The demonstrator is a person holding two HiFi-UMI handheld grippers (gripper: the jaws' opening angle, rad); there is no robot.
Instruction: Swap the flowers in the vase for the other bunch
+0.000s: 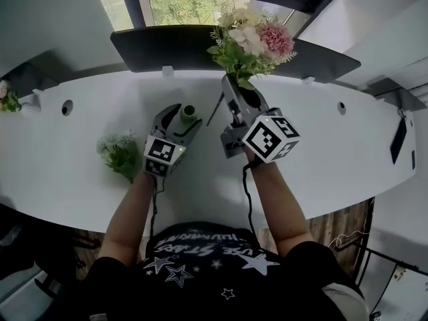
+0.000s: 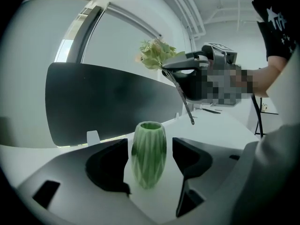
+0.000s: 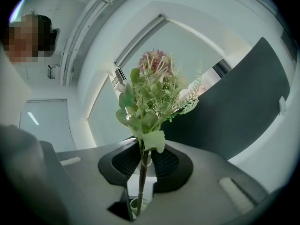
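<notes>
A small ribbed green vase (image 1: 188, 113) (image 2: 149, 142) stands empty on the white table (image 1: 334, 152). My left gripper (image 1: 186, 117) (image 2: 150, 168) is open, its jaws on either side of the vase with a gap on both sides. Held above the table to the right of the vase, my right gripper (image 1: 233, 85) (image 3: 145, 161) is shut on the stem (image 3: 142, 172) of a pink and cream bunch (image 1: 253, 40) (image 3: 150, 97) (image 2: 155, 54). The stem's bare end (image 2: 185, 106) hangs free. A green and white bunch (image 1: 120, 154) lies on the table left of my left gripper.
A dark curved panel (image 1: 167, 45) stands along the table's far edge, with a window behind it. Another small posy (image 1: 7, 96) sits at the far left. Round cable holes (image 1: 67, 107) (image 1: 342, 107) mark the tabletop.
</notes>
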